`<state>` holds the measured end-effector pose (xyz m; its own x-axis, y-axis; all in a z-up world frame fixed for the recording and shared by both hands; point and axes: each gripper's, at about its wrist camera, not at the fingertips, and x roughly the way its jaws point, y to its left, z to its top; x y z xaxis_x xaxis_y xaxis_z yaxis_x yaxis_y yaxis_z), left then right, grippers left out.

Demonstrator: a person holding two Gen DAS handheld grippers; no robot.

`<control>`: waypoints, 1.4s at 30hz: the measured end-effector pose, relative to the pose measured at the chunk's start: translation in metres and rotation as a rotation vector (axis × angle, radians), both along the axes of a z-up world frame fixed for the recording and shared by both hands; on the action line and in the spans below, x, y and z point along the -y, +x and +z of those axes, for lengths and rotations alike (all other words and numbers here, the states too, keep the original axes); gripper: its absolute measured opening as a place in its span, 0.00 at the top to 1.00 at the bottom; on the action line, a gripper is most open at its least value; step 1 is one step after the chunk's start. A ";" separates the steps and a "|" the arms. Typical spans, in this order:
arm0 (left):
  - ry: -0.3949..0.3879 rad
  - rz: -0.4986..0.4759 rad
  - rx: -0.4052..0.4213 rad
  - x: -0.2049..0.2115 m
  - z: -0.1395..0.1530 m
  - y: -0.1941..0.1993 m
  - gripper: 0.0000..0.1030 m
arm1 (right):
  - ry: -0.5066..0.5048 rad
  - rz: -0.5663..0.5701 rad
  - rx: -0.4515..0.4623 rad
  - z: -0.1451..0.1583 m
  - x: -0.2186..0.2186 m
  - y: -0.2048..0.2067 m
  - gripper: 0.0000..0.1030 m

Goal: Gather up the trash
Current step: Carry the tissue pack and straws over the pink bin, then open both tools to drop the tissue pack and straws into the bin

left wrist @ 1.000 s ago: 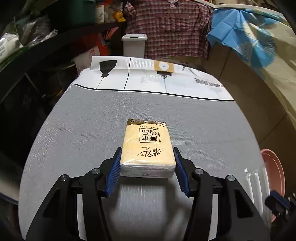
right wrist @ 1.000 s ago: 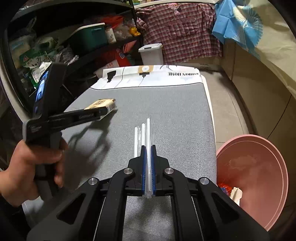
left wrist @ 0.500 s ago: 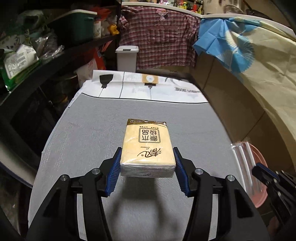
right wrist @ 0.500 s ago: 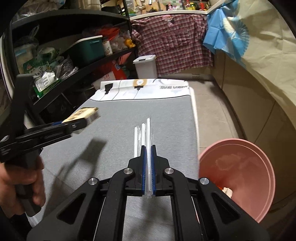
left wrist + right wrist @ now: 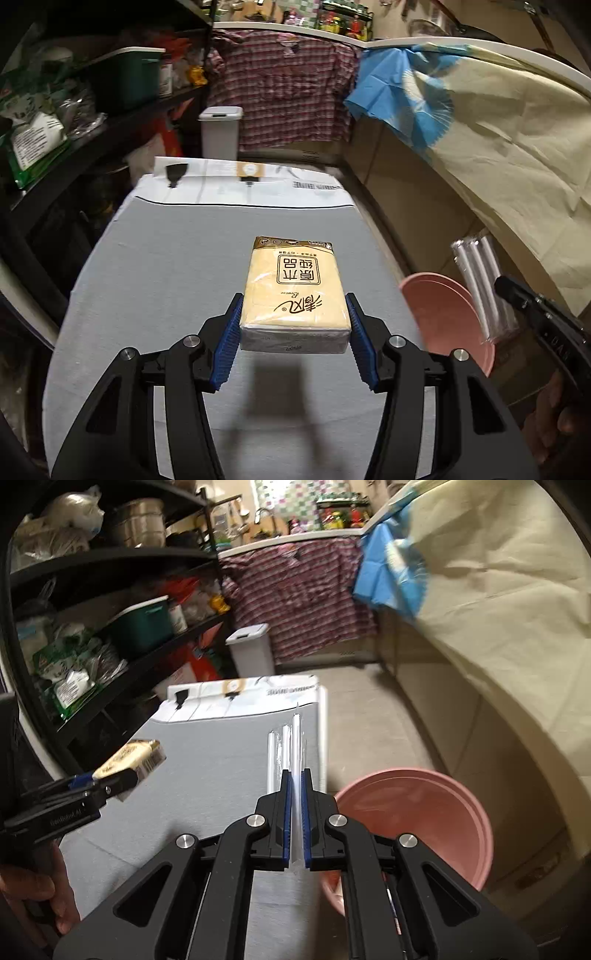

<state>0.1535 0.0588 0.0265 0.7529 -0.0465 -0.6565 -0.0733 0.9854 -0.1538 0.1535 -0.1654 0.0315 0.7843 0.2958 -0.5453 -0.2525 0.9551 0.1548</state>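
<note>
- left gripper (image 5: 293, 334) pinching yellow tissue pack (image 5: 295, 295), up above gray table (image 5: 166, 266)
- right gripper (image 5: 295, 819) squeezed tight on clear straw packet (image 5: 291, 746); beside pink bucket (image 5: 436, 812)

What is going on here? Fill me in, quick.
A person is clearing a grey-covered table with a handheld gripper in each hand. The left gripper is clamped on a yellow tissue pack, held off the surface. The right gripper is shut on a clear packet of straws. A pink basin sits on the floor beside the table, some scraps already inside. Neither item is in it yet.
</note>
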 end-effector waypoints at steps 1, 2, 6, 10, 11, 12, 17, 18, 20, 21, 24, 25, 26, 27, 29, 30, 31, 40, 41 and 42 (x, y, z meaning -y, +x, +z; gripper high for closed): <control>-0.002 -0.011 0.000 0.007 0.000 0.000 0.49 | 0.000 -0.013 0.006 0.002 0.007 -0.003 0.95; -0.004 -0.018 0.001 0.011 0.000 0.000 0.49 | -0.001 -0.023 0.011 0.003 0.013 -0.005 0.95; -0.015 -0.068 0.005 0.040 -0.001 0.006 0.49 | 0.002 -0.092 0.002 0.004 0.047 -0.007 0.95; -0.021 -0.122 0.008 0.069 -0.002 0.014 0.49 | 0.020 -0.153 -0.031 -0.002 0.078 0.000 0.95; -0.022 -0.138 0.009 0.078 -0.002 0.018 0.49 | 0.027 -0.164 -0.037 -0.003 0.083 0.002 0.95; -0.023 -0.148 0.009 0.084 -0.002 0.020 0.49 | 0.033 -0.178 -0.043 -0.005 0.089 0.004 0.95; -0.032 -0.212 0.014 0.118 -0.004 0.035 0.49 | 0.021 -0.224 -0.047 -0.010 0.108 0.010 0.95; -0.034 -0.223 0.013 0.124 -0.005 0.038 0.49 | 0.022 -0.229 -0.048 -0.011 0.110 0.011 0.95; -0.038 -0.241 0.012 0.133 -0.007 0.043 0.49 | 0.028 -0.243 -0.056 -0.013 0.117 0.016 0.95; -0.042 -0.252 0.011 0.138 -0.010 0.047 0.49 | 0.031 -0.248 -0.059 -0.014 0.120 0.017 0.95; -0.048 -0.270 0.004 0.148 -0.016 0.055 0.49 | 0.029 -0.264 -0.072 -0.020 0.127 0.024 0.95; -0.049 -0.274 0.000 0.150 -0.018 0.057 0.49 | 0.027 -0.268 -0.079 -0.022 0.128 0.027 0.95; -0.052 -0.280 -0.004 0.152 -0.021 0.061 0.49 | 0.027 -0.270 -0.087 -0.025 0.129 0.030 0.95; -0.054 -0.283 -0.008 0.154 -0.023 0.063 0.49 | 0.026 -0.270 -0.091 -0.026 0.129 0.032 0.95; -0.057 -0.289 -0.017 0.156 -0.029 0.067 0.49 | 0.019 -0.273 -0.097 -0.028 0.128 0.036 0.95; -0.057 -0.293 -0.021 0.158 -0.031 0.069 0.49 | 0.018 -0.274 -0.098 -0.029 0.128 0.038 0.95; -0.056 -0.296 -0.024 0.159 -0.033 0.070 0.49 | 0.016 -0.274 -0.100 -0.030 0.128 0.039 0.95; -0.059 -0.311 -0.057 0.165 -0.046 0.084 0.48 | 0.001 -0.287 -0.110 -0.036 0.128 0.047 0.91; -0.059 -0.314 -0.057 0.166 -0.046 0.085 0.47 | -0.005 -0.298 -0.111 -0.037 0.128 0.048 0.88; -0.059 -0.318 -0.056 0.166 -0.046 0.085 0.44 | -0.003 -0.303 -0.114 -0.038 0.130 0.048 0.78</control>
<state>0.2382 -0.1072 -0.0199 0.6572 -0.3127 -0.6858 0.2269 0.9498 -0.2156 0.2016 -0.2955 -0.0061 0.7703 0.0564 -0.6351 0.0621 0.9847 0.1628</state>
